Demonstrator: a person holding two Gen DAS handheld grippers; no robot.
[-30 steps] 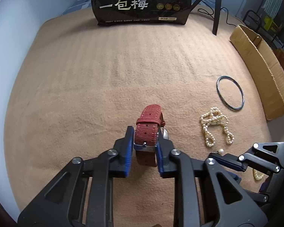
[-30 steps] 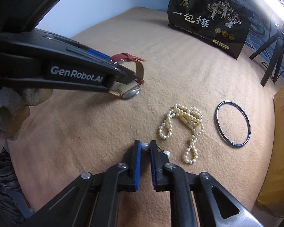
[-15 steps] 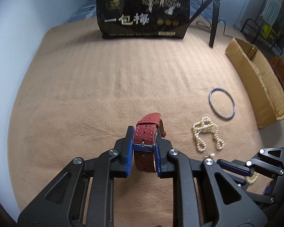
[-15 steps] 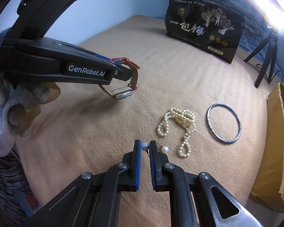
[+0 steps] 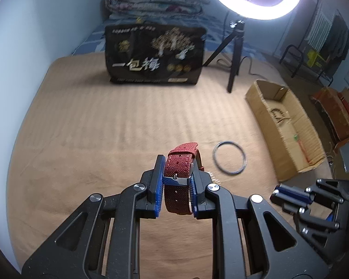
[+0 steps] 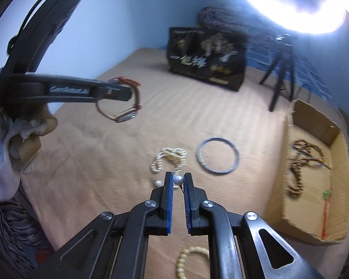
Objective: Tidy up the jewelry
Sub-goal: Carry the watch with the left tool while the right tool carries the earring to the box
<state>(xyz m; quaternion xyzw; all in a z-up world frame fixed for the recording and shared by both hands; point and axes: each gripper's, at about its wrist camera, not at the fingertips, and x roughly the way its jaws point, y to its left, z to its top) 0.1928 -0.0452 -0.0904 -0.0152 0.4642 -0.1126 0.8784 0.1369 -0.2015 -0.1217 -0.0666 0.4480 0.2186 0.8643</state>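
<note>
Blanket [image 5: 93,127] left half free; bangle [image 5: 229,157], cardboard box [image 5: 288,130] crowd right.

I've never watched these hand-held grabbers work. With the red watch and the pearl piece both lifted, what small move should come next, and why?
Probably carry both toward the cardboard box on the right. The left gripper is shut on the red watch, the right gripper on a pearl earring, and the box already holds beads.

Black bag [image 5: 154,55], standing at the far edge of the tan surface: large white characters "一包梅"; smaller print blurred, unreadable. Left gripper [image 6: 125,93], side of arm: white lettering "GenRobot.AI".
</note>
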